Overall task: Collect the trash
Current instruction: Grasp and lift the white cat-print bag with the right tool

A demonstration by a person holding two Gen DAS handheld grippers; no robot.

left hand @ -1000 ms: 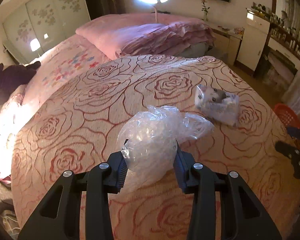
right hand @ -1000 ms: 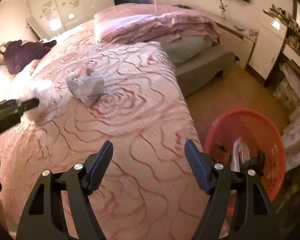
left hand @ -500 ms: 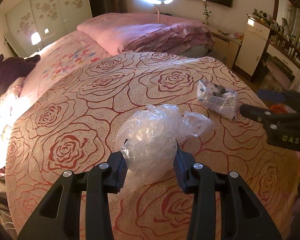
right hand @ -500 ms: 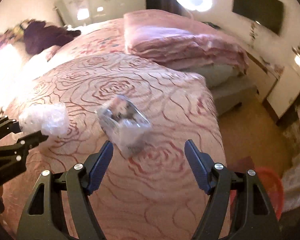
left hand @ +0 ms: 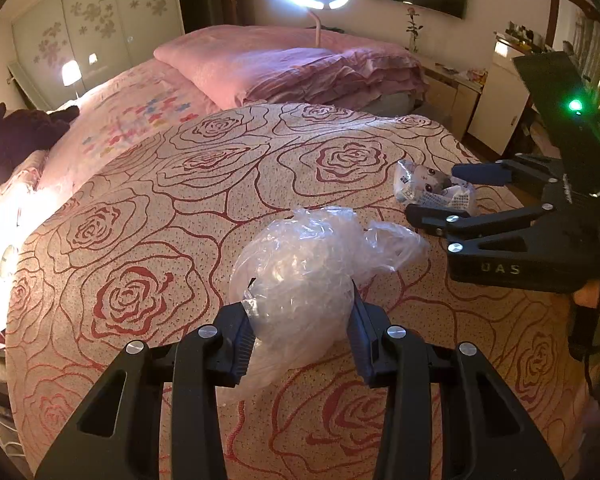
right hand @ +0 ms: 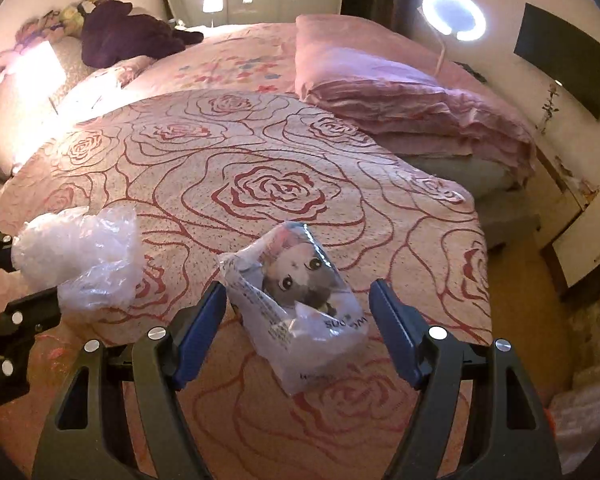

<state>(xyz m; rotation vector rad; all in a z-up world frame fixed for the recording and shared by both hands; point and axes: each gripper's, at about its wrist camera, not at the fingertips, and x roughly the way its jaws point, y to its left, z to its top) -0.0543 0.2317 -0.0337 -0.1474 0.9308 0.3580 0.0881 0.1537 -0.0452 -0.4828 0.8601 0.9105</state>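
**Operator:** Between the fingers of the left gripper, what is held, and why there?

**Technician:** A crumpled clear plastic bag. Both pads press into its bulk, so the fingers are closed partway onto it. The grip sits at the bag's near end; the loose tail trails forward over the bedspread. A soft, shapeless item is judged to be best secured around its thickest part.

**Operator:** State of the right gripper?

**Technician:** Its fingers stand wide apart, one on each side of the printed snack wrapper, with a visible gap at both pads. Nothing is gripped. The wrapper lies on the bedspread, centred in the opening, which suits a straight closing move.

**Operator:** Pose of each tool?

**Technician:** The left gripper points across the bed toward the folded pink quilt, angled slightly down. The right gripper comes in from the bed's right edge, low over the cover, aimed at the wrapper. Both trash items are near each other on the bed. No bin is visible in either view.
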